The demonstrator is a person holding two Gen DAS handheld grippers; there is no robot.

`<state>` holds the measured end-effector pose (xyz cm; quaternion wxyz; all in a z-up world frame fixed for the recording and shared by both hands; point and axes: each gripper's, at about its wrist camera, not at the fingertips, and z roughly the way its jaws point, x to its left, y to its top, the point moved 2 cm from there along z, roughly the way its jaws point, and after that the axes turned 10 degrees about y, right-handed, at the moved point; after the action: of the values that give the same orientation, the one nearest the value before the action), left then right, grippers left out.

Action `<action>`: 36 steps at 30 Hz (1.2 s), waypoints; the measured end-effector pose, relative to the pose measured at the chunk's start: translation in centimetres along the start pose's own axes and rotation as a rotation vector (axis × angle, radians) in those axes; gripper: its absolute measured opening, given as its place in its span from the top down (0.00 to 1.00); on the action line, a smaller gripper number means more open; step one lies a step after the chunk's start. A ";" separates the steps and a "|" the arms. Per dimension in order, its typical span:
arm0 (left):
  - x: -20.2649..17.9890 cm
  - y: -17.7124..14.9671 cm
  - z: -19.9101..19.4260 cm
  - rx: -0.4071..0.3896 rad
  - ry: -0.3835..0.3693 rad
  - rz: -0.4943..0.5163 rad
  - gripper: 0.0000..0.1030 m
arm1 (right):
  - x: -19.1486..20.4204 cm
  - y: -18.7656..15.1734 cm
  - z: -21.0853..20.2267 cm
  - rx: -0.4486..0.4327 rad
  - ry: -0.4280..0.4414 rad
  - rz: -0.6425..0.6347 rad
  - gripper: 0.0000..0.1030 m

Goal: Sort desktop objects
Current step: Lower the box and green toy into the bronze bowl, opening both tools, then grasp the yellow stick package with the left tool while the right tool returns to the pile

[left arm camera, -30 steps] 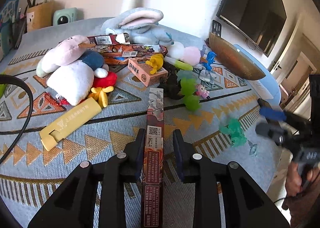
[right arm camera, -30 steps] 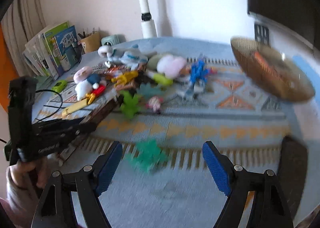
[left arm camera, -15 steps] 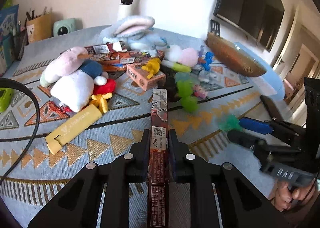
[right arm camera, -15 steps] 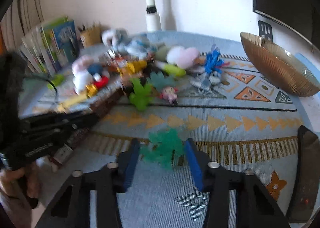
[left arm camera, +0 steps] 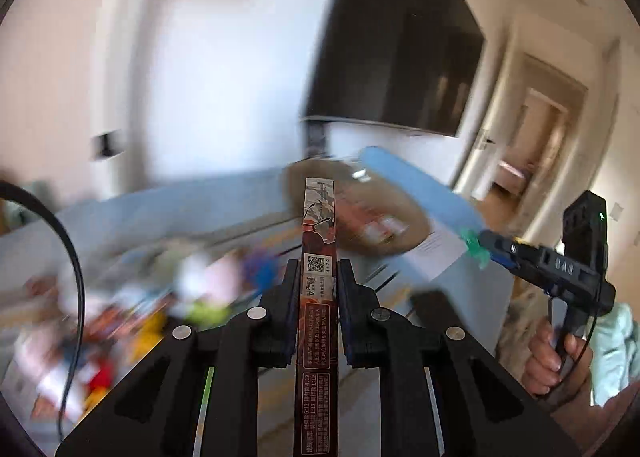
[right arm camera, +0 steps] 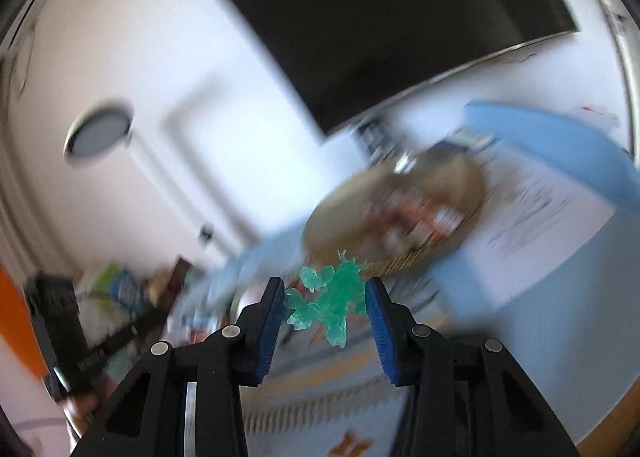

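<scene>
My left gripper (left arm camera: 318, 277) is shut on a long, thin dark-red box (left arm camera: 319, 249) with a QR code, held up in the air and pointing at the brown woven bowl (left arm camera: 404, 217). My right gripper (right arm camera: 325, 299) is shut on a translucent green toy figure (right arm camera: 330, 297), lifted off the table in front of the same bowl (right arm camera: 460, 177). The right gripper also shows in the left wrist view (left arm camera: 480, 247), with the green toy (left arm camera: 474, 249) at its tips. The bowl holds some blurred reddish packets.
The background is motion-blurred. A heap of plush toys and packets (left arm camera: 140, 305) lies low on the left on the patterned cloth. A blue tray edge (left arm camera: 420, 185) and white paper (right arm camera: 532, 213) lie by the bowl. A dark screen (right arm camera: 380, 17) hangs on the wall.
Both grippers have lifted off the table and swung up toward the bowl. The left carries the red box; the right has closed on the green toy and raised it.
</scene>
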<state>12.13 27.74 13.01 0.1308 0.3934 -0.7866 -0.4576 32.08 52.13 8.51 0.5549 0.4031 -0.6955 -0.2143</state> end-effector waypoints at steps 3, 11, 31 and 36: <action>-2.5 2.2 5.1 0.027 -0.066 -0.009 0.86 | -3.1 3.3 0.7 -0.036 0.030 0.143 0.60; -4.7 4.7 14.8 0.024 -0.061 -0.117 0.69 | -8.0 5.7 6.7 -0.021 -0.055 0.326 0.55; 14.3 -1.5 -15.0 -0.188 0.189 -0.448 0.58 | 11.6 -12.0 10.4 0.203 0.019 -0.292 0.00; 19.7 -7.6 -20.4 -0.141 0.499 -0.456 0.37 | 12.1 -14.8 14.5 0.331 -0.049 -0.394 0.00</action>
<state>14.48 -1.45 14.90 0.2401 0.6489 -0.5887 -0.4180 22.40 31.71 0.50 0.4118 0.6108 -0.6425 -0.2112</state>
